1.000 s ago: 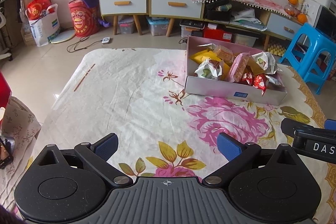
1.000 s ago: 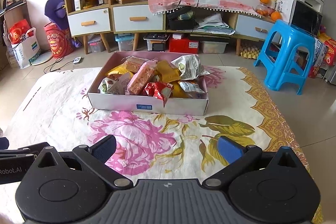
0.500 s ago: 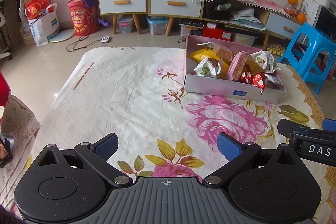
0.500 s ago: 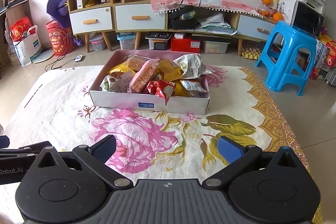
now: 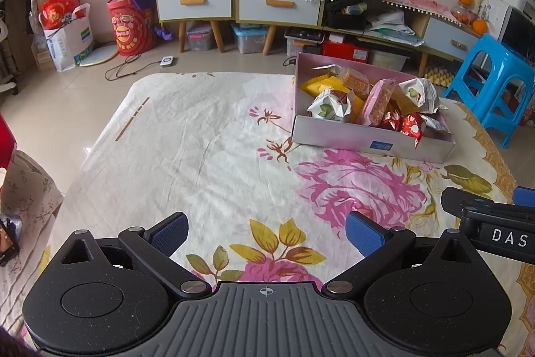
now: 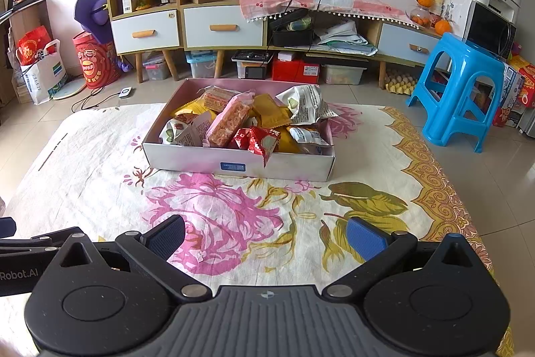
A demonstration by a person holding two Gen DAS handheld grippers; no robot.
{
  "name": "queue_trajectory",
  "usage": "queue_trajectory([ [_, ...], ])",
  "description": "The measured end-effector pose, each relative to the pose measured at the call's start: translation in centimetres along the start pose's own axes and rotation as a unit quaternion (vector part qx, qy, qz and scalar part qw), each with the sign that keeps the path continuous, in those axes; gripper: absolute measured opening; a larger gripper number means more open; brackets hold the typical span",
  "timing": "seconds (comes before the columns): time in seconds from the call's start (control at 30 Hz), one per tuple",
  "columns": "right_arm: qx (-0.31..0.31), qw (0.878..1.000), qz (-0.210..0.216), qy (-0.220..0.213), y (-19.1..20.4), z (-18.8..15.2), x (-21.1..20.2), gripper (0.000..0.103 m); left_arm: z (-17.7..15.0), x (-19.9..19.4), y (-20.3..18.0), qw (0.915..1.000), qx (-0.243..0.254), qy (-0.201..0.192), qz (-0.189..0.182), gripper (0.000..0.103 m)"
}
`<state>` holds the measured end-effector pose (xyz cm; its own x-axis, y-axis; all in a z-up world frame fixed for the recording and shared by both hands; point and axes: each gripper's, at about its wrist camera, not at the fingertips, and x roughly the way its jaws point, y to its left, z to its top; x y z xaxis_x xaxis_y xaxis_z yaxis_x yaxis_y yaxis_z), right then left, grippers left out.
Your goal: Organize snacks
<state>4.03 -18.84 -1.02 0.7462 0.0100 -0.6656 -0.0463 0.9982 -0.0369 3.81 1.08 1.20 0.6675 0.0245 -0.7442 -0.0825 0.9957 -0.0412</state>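
Lying crosswise on the cloth [image 6: 100,156], the snack box [image 6: 239,161] faces both spread claws

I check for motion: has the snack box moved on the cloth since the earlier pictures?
No. The snack box keeps its place just behind the big pink flower printed on the cloth.

1 pink box [image 6: 187,158], 2 red snack packets [image 6: 257,139], 1 blue stool [image 6: 461,89], 2 open grippers
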Motion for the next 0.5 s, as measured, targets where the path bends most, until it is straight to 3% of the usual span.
queue_trajectory([
  [0.5,0.000,1.000,0.001,-0.001,0.05,-0.06,0.01,0.095,-0.15,0.16,0.01,1.0000,0.000,0.001,0.000,0.101],
])
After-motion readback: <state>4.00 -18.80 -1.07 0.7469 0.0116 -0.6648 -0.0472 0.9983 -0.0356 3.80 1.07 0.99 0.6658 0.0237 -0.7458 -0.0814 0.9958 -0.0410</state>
